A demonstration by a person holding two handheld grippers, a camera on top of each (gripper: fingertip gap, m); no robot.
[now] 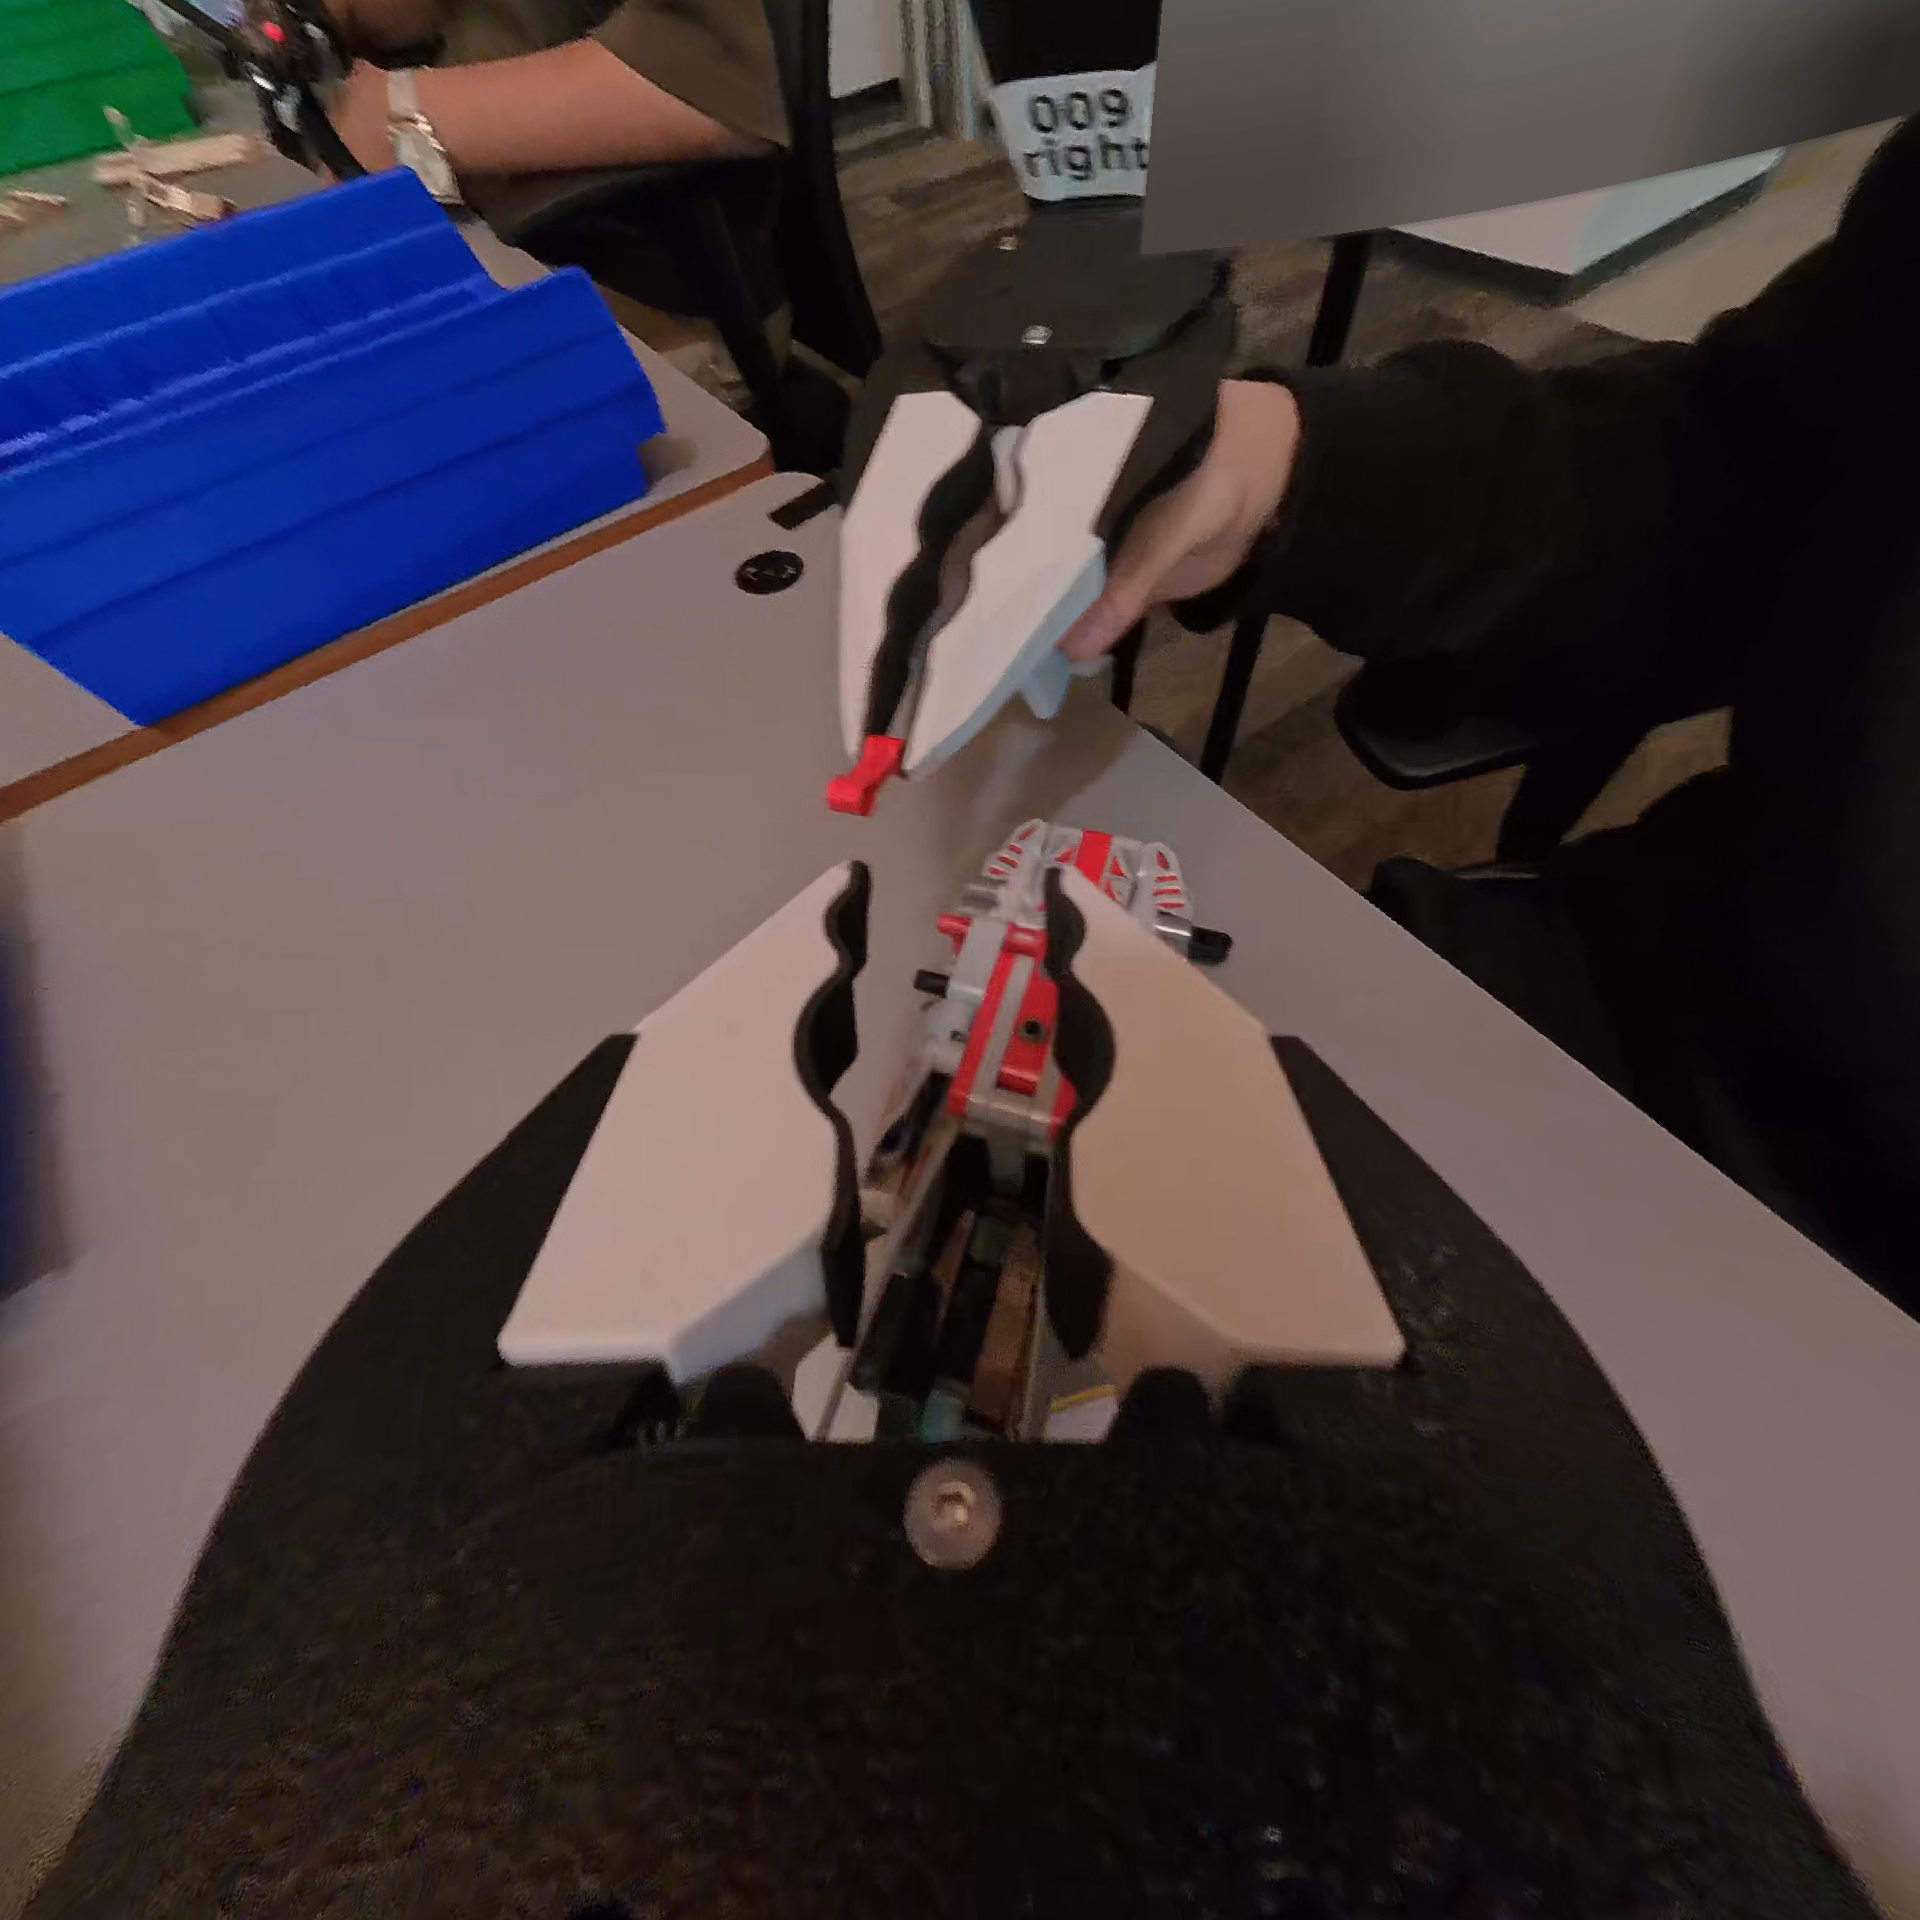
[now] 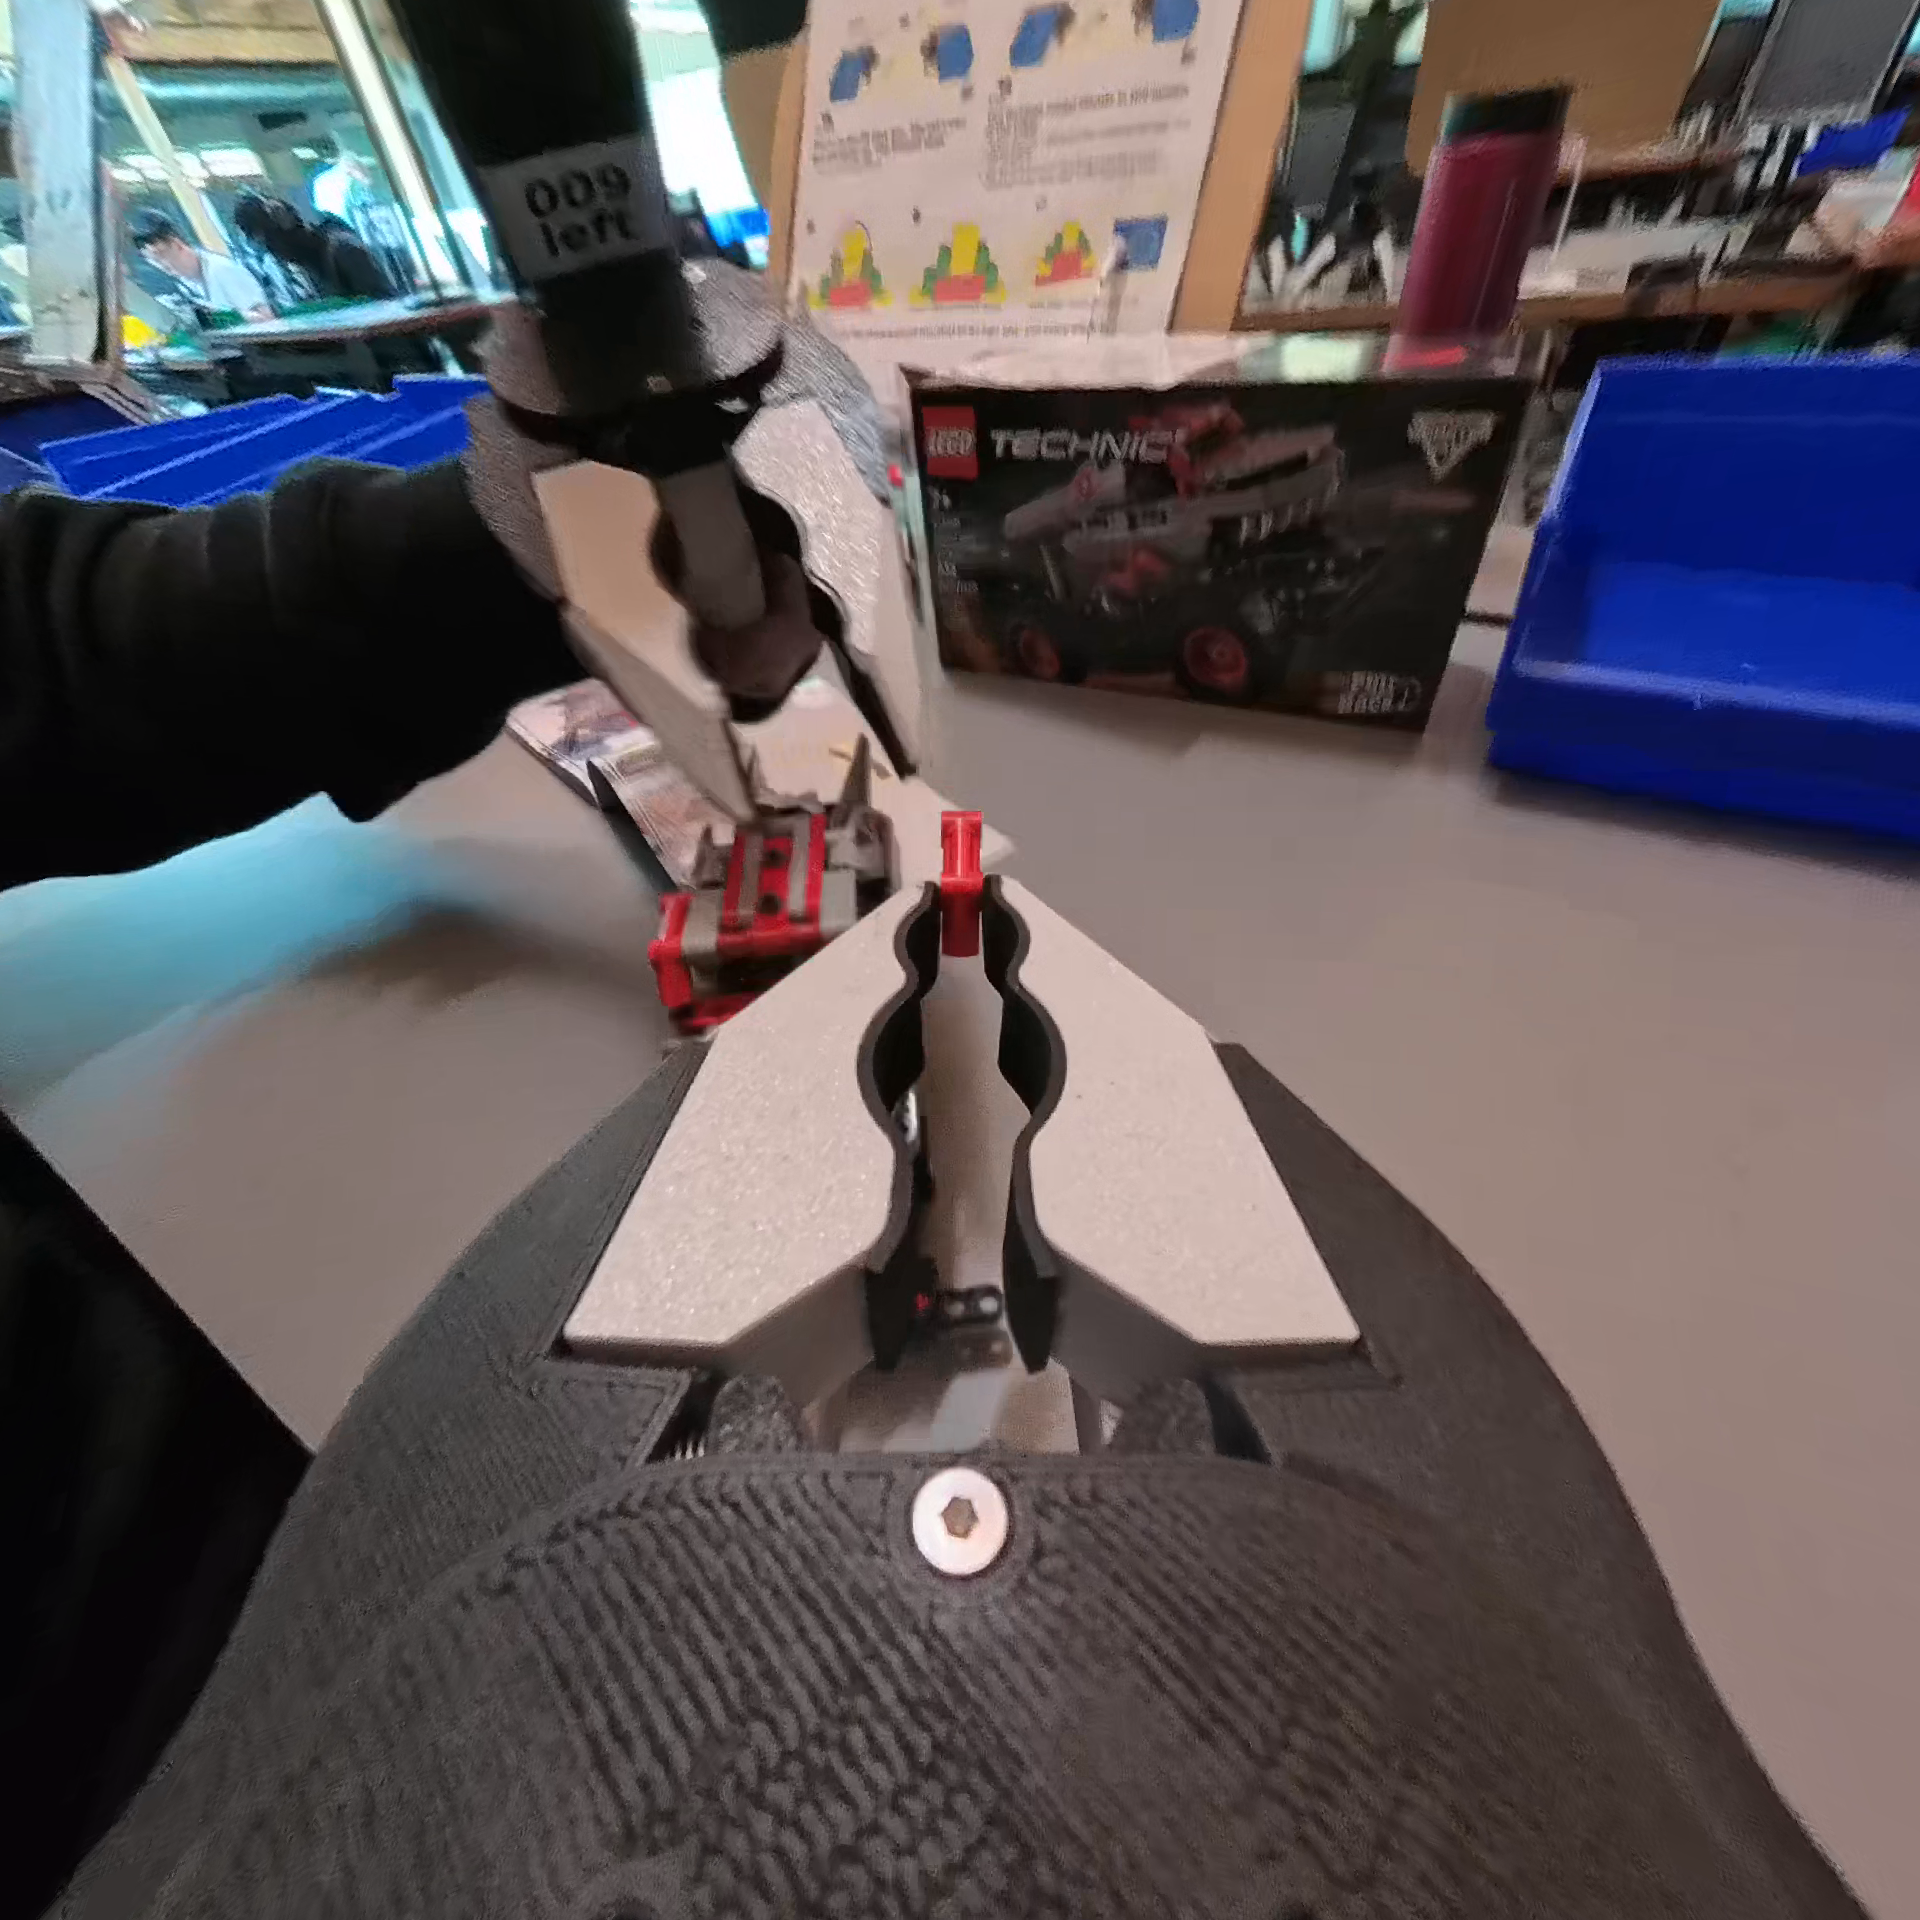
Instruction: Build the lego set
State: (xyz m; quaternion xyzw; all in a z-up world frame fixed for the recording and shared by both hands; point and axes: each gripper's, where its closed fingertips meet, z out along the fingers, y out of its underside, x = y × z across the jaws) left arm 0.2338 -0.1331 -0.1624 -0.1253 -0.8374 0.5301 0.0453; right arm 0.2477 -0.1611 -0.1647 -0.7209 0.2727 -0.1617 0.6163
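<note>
A red and grey lego model (image 1: 1000,1023) lies on the grey table (image 1: 416,935). My left gripper (image 1: 956,878) is open above it, and the model shows between the fingers, close to the right pad. In the right wrist view one finger of the left gripper (image 2: 831,790) has its tip at the top of the model (image 2: 764,914). My right gripper (image 2: 961,888) is shut on a small red lego piece (image 2: 960,883), which sticks out past the tips. In the left wrist view the right gripper (image 1: 883,748) holds the red piece (image 1: 864,774) just beyond the model, tips pointing down.
The lego box (image 2: 1195,551) stands behind the model, with a printed instruction sheet (image 2: 997,156) propped behind it. Blue bins sit at the right (image 2: 1714,603) and on the neighbouring table (image 1: 312,436). A booklet (image 2: 592,727) lies under the left gripper. The table edge (image 1: 1455,1070) runs close. My left and right fingertips are right by each other.
</note>
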